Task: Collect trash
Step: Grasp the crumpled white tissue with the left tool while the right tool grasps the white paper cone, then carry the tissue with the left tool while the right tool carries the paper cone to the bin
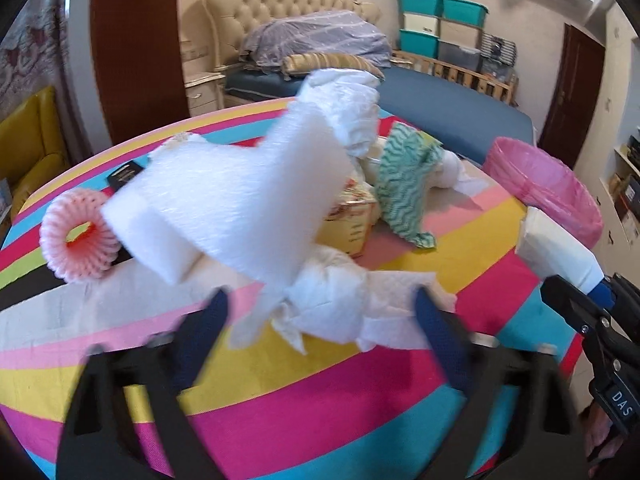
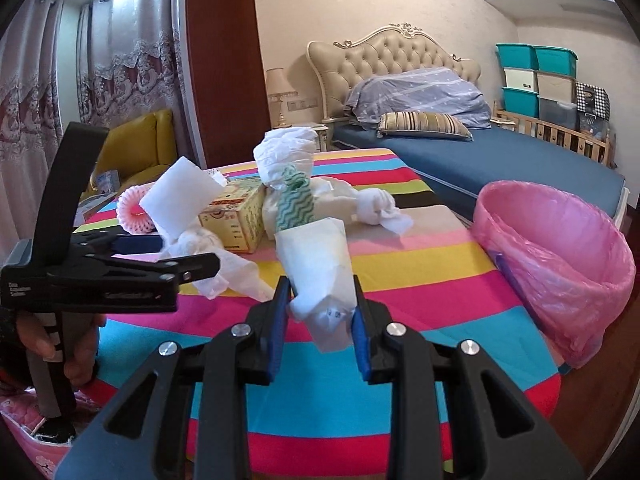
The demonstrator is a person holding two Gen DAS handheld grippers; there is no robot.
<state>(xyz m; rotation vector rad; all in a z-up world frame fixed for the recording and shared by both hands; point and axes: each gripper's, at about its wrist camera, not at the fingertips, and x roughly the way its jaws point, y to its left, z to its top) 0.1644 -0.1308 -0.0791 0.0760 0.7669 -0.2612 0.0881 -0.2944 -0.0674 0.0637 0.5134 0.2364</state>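
Trash lies on a round table with a striped cloth (image 1: 280, 380). My left gripper (image 1: 322, 312) is open, its fingers on either side of a crumpled white tissue (image 1: 328, 304). White foam sheet (image 1: 248, 200) lies just beyond it. My right gripper (image 2: 320, 312) is shut on a white paper carton (image 2: 320, 276); the carton also shows in the left wrist view (image 1: 556, 248). A pink-lined trash bin (image 2: 560, 248) stands at the table's right edge, right of the right gripper. The left gripper appears in the right wrist view (image 2: 168, 258).
A pink foam net ring (image 1: 76, 240), a yellow tissue box (image 2: 236, 216), a green zigzag cloth (image 1: 404, 184), a black card (image 1: 126, 174) and more white wrappings (image 2: 284, 156) lie on the table. A bed (image 2: 480, 156) stands behind and a yellow chair (image 2: 136, 148) at the left.
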